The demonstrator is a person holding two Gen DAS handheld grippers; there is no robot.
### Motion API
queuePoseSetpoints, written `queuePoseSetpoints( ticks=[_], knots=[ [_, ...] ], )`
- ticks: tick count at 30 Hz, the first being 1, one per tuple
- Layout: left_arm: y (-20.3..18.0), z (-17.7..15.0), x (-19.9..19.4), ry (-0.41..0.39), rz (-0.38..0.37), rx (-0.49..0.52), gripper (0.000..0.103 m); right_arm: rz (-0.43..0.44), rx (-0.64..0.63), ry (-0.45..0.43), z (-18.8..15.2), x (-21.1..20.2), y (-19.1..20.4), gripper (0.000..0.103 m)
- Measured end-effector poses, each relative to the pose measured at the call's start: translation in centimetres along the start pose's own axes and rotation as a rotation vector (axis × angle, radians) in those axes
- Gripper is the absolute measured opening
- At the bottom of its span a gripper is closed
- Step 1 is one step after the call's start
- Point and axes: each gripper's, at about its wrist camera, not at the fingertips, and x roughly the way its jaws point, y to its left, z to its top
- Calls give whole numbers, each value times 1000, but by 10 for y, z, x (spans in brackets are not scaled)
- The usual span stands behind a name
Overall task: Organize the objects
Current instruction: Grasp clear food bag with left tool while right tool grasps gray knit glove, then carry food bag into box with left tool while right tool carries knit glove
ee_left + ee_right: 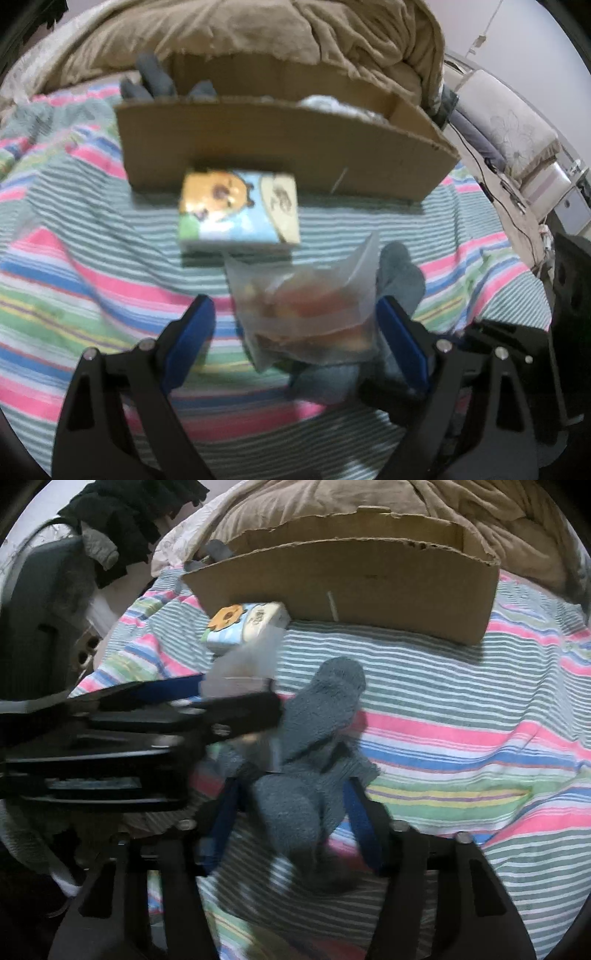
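Observation:
My left gripper (pixel 295 314) is open around a clear plastic bag of reddish snacks (pixel 306 314) lying on the striped bedspread; the right pad is near the bag, the left pad stands apart. Beyond it lies a tissue pack with a cartoon bear (pixel 240 206), close to the cardboard box (pixel 280 147). My right gripper (pixel 291 797) is open around a grey fuzzy sock (pixel 314 716), which also shows in the left wrist view (pixel 399 273). The left gripper's body (pixel 155 723) crosses the right wrist view with the bag (pixel 247 664) at its tips.
The cardboard box (pixel 369 579) holds grey socks (pixel 155 77) and something white. A brown blanket (pixel 258 29) is heaped behind it. The striped bedspread (pixel 461 709) stretches to the right. A headboard and cables (pixel 509 147) stand at far right; dark clothes (pixel 125 524) hang left.

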Motion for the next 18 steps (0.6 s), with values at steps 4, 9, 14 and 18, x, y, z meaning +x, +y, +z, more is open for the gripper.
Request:
queuePoseSetpoints(
  ticks=[4, 9, 14, 18],
  knots=[
    [3, -3, -1, -14, -7, -9, 72, 51, -4, 6, -4, 0, 1, 40],
    [0, -6, -12, -51, -14, -2, 64, 91, 26, -18, -6, -11, -5, 33],
    [4, -5, -31, -83, -28, -11, 64, 84, 28, -45, -7, -23, -4, 32],
    [9, 0, -53, -127, -34, -19, 64, 70, 47, -87, -4, -42, -12, 32]
  ],
)
